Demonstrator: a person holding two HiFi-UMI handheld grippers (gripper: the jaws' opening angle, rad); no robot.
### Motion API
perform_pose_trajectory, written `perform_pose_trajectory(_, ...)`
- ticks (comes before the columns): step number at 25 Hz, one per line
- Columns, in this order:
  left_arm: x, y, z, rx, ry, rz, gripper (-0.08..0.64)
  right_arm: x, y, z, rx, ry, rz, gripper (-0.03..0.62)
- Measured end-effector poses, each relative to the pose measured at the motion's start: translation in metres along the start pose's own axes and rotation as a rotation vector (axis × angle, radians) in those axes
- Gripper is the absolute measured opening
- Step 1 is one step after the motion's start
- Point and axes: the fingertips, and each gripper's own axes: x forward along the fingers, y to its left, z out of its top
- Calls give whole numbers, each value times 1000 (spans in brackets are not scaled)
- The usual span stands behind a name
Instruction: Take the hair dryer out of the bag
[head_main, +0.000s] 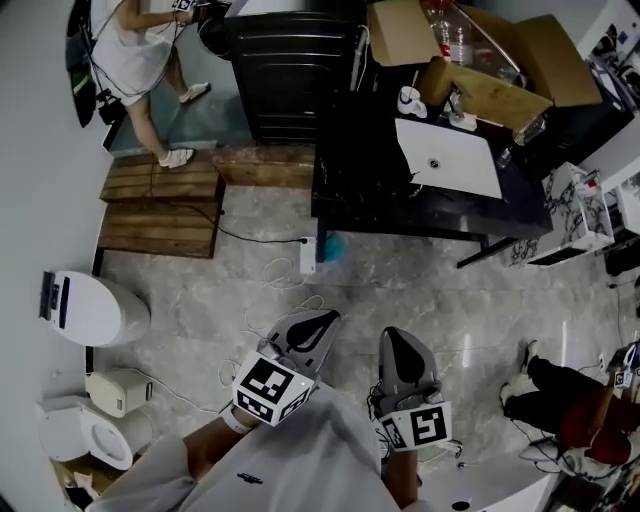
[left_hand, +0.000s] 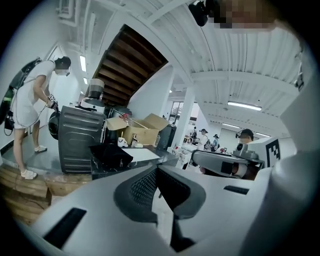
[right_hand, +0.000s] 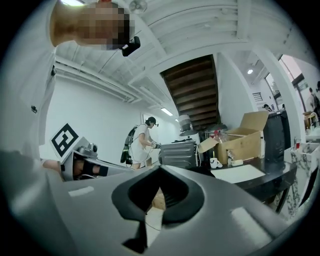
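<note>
- The black worktop (head_main: 420, 212) stands across the upper middle of the head view, and its near edge faces both tools.
- Grey marbled floor (head_main: 420, 290) lies between that edge and the tools, crossed by thin cables (head_main: 285, 272) near the worktop's left corner.
- Wooden pallets (head_main: 160, 205) sit to the left of the worktop. A person in white (head_main: 135, 50) stands beyond them, and another person (head_main: 570, 405) crouches low at the right.
- A cardboard box (head_main: 500, 60) with raised flaps stands at the worktop's far side, with a white panel (head_main: 450, 158) in front of it.
- A black bag (left_hand: 111, 156) lies on the worktop's near left part, as the left gripper view shows. The hair dryer itself cannot be made out.
- The left tool (head_main: 318, 318) has its jaws pressed together with nothing between them. It is held above the floor, well apart from the worktop.
- The right tool (head_main: 398, 336) is just beside it, likewise closed and empty, and touches nothing.
</note>
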Motion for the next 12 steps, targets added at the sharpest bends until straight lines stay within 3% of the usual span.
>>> perform_pose_trajectory(12,21,107,50,31,-10,-45,8,113,-7,11,71,-45,-51,11)
